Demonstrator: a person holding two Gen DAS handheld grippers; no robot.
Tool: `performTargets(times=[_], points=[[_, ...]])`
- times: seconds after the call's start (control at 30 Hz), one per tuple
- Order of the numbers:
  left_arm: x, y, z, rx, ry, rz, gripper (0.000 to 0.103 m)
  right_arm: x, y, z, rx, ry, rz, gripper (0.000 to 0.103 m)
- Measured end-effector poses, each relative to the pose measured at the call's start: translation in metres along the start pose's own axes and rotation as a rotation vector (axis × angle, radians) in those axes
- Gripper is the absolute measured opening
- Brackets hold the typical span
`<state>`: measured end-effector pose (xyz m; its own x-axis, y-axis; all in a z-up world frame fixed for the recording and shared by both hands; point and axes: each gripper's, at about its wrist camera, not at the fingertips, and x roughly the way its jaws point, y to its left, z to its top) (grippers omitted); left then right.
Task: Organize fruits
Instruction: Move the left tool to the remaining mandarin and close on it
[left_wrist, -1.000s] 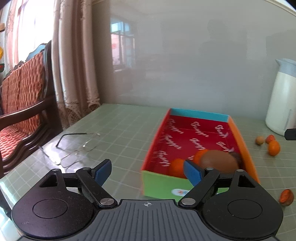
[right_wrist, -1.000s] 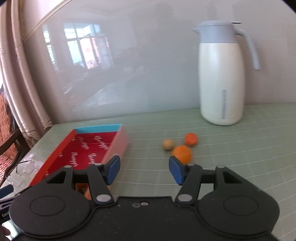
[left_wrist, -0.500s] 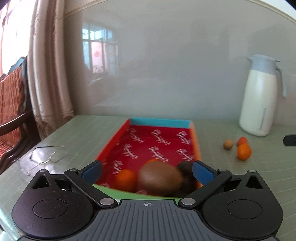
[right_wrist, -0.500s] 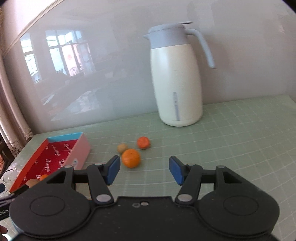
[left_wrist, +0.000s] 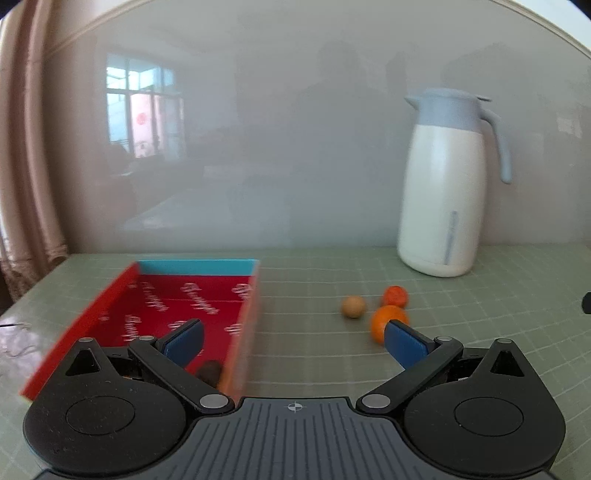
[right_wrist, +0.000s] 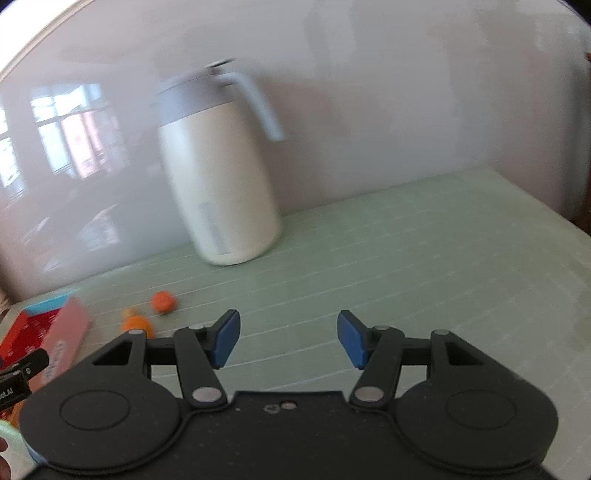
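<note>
Green gridded tabletop (left_wrist: 314, 354) runs up to a glossy grey wall. Red cardboard box w/ a blue far wall and orange side (left_wrist: 159, 306) sits at left in the left wrist view; one dark brown fruit (left_wrist: 209, 369) shows inside at its near end, rest of the contents hidden behind the gripper body. Left gripper (left_wrist: 293, 339) has just been opening: jaws spread wide, nothing btwn them, only bare table past the blue pads (left_wrist: 184, 341).

Right of the box, well apart from it, three loose fruits: large orange tangerine (left_wrist: 388, 321), partly behind the right-hand pad; small tan round fruit (left_wrist: 354, 306) just beside it; small red-orange fruit (left_wrist: 395, 295) touching or nearly touching the tangerine's far side. White insulated jug w/ pale blue lid and handle (left_wrist: 443, 206) stands upright near the wall behind them.

Right gripper (right_wrist: 288, 339) partly open, empty, aimed at bare table in front of the jug. Frame blurred; same fruits and box at its left edge.
</note>
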<state>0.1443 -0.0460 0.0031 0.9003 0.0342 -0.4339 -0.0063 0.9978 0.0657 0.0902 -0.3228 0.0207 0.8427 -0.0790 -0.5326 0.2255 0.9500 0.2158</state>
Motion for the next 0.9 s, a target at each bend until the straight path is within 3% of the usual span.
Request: performTargets(times=[0.27,0.6,0.67,0.83,0.87,0.9], points=[[0.033,-0.049,0.000,0.070,0.046,-0.036,0.102,-0.004,-0.044,0.002,0.026,-0.027,-0.095,0.061],[0.072,-0.088,0.000,0.100,0.097,-0.033,0.102,-0.004,-0.104,0.002,0.034,-0.060,-0.319,0.062],[0.079,-0.094,0.001,0.099,0.110,-0.041,0.088,-0.003,-0.114,0.002,0.051,-0.060,-0.337,0.062],[0.090,-0.106,0.003,0.099,0.134,-0.035,0.077,-0.001,-0.123,0.000,0.050,-0.053,-0.343,0.063],[0.093,-0.109,0.003,0.103,0.144,-0.034,0.065,0.000,-0.123,0.000,0.042,-0.051,-0.343,0.063],[0.095,-0.110,0.003,0.107,0.155,-0.026,0.061,0.002,-0.123,-0.001,0.035,-0.047,-0.343,0.063]])
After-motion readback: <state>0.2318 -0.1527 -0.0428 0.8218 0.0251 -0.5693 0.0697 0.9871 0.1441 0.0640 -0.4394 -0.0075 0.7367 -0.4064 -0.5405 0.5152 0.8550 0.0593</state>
